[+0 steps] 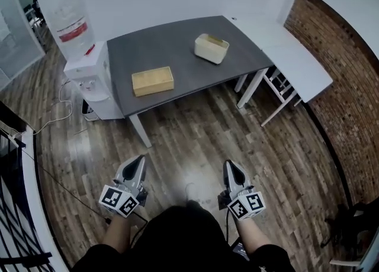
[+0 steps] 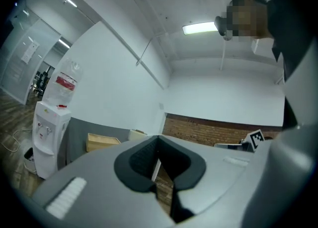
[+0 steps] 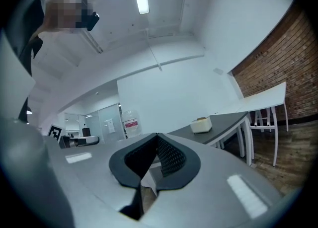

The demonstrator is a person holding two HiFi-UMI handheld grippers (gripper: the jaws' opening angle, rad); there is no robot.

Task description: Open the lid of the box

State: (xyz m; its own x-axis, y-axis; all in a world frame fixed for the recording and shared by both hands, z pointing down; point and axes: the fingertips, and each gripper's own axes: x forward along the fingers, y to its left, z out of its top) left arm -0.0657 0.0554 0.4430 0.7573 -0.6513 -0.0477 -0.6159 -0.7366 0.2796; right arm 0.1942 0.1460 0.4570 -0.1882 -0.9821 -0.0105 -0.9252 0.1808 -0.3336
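A flat tan wooden box [image 1: 153,80] with its lid down lies on the dark grey table [image 1: 177,51], near the front left. A cream box [image 1: 211,48] sits further back on the right. Both grippers hang low over the wood floor, well short of the table. My left gripper [image 1: 140,160] is shut and holds nothing. My right gripper [image 1: 231,165] is shut and empty too. The left gripper view shows the tan box [image 2: 102,141] beyond the closed jaws. The cream box [image 3: 200,124] on the table shows in the right gripper view.
A water dispenser [image 1: 83,63] stands against the table's left end, with a cable on the floor beside it. A white table [image 1: 296,51] and chairs stand at the right by a brick wall [image 1: 349,87]. Black railing [image 1: 15,205] runs along the left.
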